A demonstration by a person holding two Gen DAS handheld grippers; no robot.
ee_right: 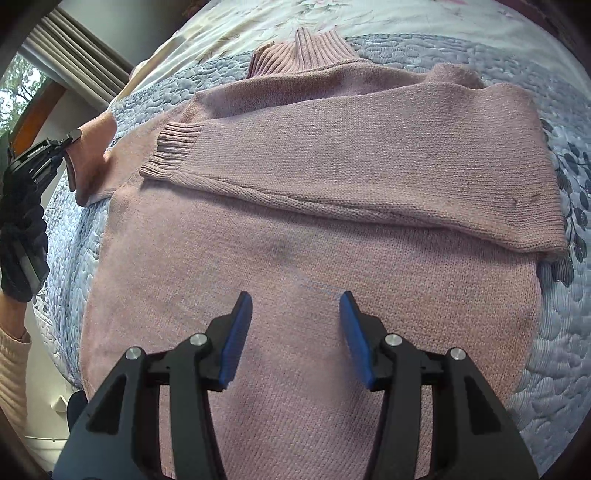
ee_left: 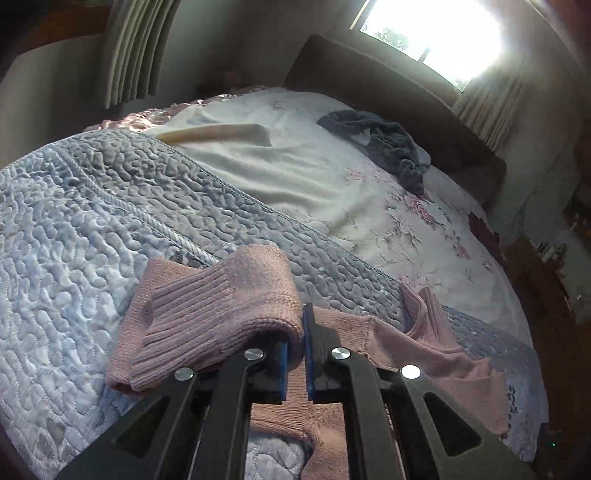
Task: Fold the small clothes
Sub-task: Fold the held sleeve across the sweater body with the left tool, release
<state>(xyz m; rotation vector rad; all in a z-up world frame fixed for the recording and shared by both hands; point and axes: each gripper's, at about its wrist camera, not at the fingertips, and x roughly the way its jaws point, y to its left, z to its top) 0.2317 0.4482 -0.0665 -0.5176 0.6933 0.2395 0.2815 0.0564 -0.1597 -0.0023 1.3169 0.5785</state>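
The pink sweater [ee_right: 314,258] lies flat on the quilted bed cover [ee_left: 92,221], one sleeve already across its chest; the left gripper [ee_left: 295,332] is clamped on the other sleeve's cuff [ee_left: 221,302]; the right gripper [ee_right: 295,314] hovers spread above the body; next, I judge, this sleeve must be laid across too.

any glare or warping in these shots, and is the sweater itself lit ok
Left wrist view: the window is blown out to white, hazing the curtains beside it, and the bed bends with fisheye curvature. Right wrist view: the pink sweater is evenly lit and sharp, with dark vignette corners and only a small bright patch of window at the far left.
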